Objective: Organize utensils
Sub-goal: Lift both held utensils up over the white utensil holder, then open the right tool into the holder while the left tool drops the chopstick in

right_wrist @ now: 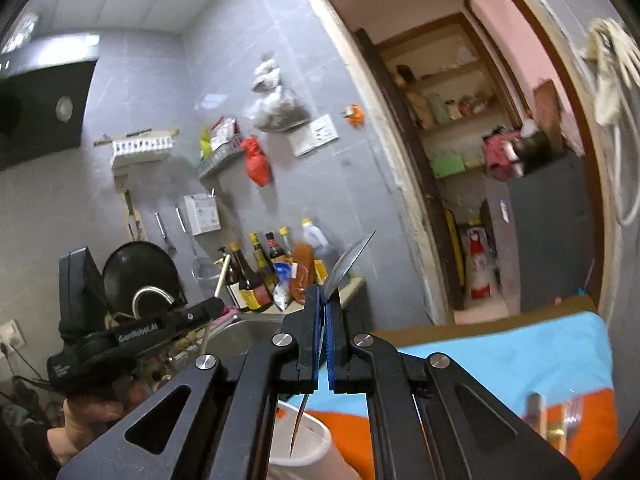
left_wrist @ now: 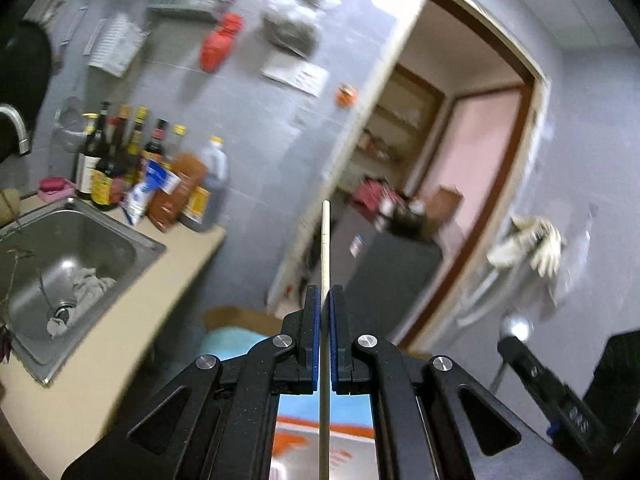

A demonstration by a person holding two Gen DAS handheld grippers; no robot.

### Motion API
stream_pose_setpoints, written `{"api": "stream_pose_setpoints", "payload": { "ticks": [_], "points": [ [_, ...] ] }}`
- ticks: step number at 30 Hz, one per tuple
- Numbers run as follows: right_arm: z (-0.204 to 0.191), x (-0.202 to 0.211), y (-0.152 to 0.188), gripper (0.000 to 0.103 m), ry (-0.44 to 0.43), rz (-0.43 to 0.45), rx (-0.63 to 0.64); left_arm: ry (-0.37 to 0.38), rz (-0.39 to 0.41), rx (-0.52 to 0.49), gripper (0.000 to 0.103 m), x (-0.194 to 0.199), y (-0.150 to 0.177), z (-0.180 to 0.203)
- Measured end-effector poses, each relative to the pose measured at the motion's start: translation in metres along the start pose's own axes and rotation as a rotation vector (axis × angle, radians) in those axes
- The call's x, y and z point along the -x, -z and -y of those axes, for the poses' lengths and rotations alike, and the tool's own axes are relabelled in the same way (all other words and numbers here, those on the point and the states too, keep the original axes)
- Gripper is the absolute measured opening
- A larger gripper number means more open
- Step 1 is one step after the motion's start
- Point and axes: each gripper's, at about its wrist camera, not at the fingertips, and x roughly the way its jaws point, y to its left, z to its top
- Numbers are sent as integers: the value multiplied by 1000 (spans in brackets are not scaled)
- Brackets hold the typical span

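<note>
My left gripper is shut on a pale wooden chopstick that sticks straight out past its blue pads, held in the air. In the right wrist view the same chopstick shows at the left, slanted in that gripper. My right gripper is shut on a thin shiny metal utensil. Its broad end points up and its narrow end hangs down over a white paper cup. Whether it is a spoon or a knife I cannot tell. A fork lies on the blue and orange cloth.
A steel sink with a rag lies at the left, with sauce bottles behind it on the counter. An open doorway with a grey fridge is ahead. A hand holds the left gripper's handle.
</note>
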Motion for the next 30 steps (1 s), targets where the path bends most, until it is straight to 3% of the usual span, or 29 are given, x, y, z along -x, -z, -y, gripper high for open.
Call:
{"api": "stream_pose_setpoints", "payload": {
  "ticks": [8,12,17,24,28,30],
  "points": [
    [-32,-35,46,1,49,-59,129,-43,83,122,2,-12,11,-72],
    [-31,-39,69,1,74,-81,169,-62,110,103,2,-8,24,-75],
    [-31,-39,81,1,91,-93,213,-79,146,-10,2,2,42,-62],
    [-26,-37,86,3,88,-128,175,-73,101,-102,2,9,59,-50],
    [-23,-35,85,6,84,-152,152,-52,6,-100,5,10,61,-50],
    [-22,-31,83,8,80,-155,137,-50,-29,-95,17,12,62,-49]
  ]
}}
